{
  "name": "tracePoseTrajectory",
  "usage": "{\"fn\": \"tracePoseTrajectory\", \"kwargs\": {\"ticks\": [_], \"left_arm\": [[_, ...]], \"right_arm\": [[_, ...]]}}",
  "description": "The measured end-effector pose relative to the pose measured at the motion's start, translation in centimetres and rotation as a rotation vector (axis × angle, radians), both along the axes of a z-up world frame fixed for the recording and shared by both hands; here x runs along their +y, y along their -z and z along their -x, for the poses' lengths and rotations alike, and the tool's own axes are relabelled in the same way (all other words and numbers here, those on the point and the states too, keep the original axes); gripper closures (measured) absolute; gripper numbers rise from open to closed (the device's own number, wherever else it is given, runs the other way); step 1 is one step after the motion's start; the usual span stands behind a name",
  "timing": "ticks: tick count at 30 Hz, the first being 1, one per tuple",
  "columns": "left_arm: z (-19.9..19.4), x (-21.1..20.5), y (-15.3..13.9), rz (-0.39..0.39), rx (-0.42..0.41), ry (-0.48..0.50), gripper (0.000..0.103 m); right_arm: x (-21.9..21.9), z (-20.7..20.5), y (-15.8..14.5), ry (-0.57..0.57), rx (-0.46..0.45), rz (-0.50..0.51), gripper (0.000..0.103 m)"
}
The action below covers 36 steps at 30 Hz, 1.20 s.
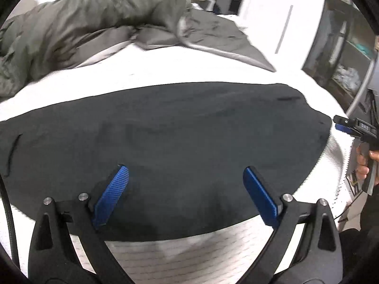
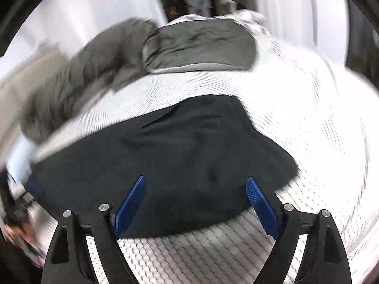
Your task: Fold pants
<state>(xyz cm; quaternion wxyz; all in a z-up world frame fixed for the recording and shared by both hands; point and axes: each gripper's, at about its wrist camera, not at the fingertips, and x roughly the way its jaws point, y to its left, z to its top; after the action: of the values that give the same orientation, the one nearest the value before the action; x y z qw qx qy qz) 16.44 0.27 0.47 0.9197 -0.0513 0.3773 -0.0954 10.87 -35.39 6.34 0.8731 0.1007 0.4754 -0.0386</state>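
Note:
The dark navy pants lie flat in a long folded band across the white mattress. My left gripper is open and empty, its blue pads hovering over the near edge of the pants. My right gripper is open and empty too, over the near edge at the right end of the pants. The right gripper also shows in the left wrist view at the far right, beside the end of the pants. The right wrist view is blurred.
A grey-green duvet is bunched at the back left of the bed, with a grey pillow beside it. A shelf unit stands right of the bed. White mattress edge curves off to the right.

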Motion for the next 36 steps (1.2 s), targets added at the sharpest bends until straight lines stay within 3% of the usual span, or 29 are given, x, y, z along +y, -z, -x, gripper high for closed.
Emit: {"fn": "tracePoseTrajectory", "kwargs": {"ticks": [5,6,7,9,11,13,16,18,21,26,29,36], "left_arm": [[-1.1,-5.9,1.6,-0.095,0.051,0.103,0.006],[-1.3,-7.1,2.5,-0.134,0.103,0.123,0.006],[-1.5,-8.1,3.4,-0.171,0.149,0.139,0.006],[-1.1,-8.7,3.7,-0.203,0.144,0.143,0.005],[-0.9,-8.5,3.1,-0.167,0.134,0.142,0.006],[-0.7,-7.4,2.4,-0.116,0.100,0.124,0.006],[-0.2,-5.2,1.2,-0.052,0.055,0.064,0.006],[-0.3,-3.6,0.6,-0.014,0.030,0.013,0.006],[-0.8,-0.6,-0.3,0.033,0.001,-0.049,0.006],[-0.4,5.4,-1.8,0.111,-0.045,-0.169,0.006],[0.1,9.6,-1.8,0.143,-0.038,-0.252,0.006],[2.6,17.0,-0.9,0.185,-0.040,-0.390,0.006]], "right_arm": [[-6.0,0.3,0.7,0.150,0.019,-0.241,0.015],[-6.4,0.2,1.5,0.152,0.029,-0.279,0.015],[-6.6,0.0,2.0,0.154,0.036,-0.292,0.015],[-6.3,-1.0,3.3,0.140,0.048,-0.302,0.015],[-5.9,-2.4,4.1,0.136,0.033,-0.285,0.016],[-5.6,-4.4,4.5,0.150,-0.012,-0.267,0.016],[-5.8,-6.7,4.9,0.190,-0.075,-0.299,0.041],[-5.7,-7.3,5.1,0.215,-0.084,-0.315,0.069],[-5.1,-7.8,4.2,0.227,-0.120,-0.313,0.078],[-1.1,-8.6,0.5,0.133,-0.204,-0.252,0.081],[3.5,-9.5,-1.6,0.022,-0.258,-0.148,0.081],[15.8,-13.5,-0.9,-0.219,-0.242,-0.162,0.081]]}}
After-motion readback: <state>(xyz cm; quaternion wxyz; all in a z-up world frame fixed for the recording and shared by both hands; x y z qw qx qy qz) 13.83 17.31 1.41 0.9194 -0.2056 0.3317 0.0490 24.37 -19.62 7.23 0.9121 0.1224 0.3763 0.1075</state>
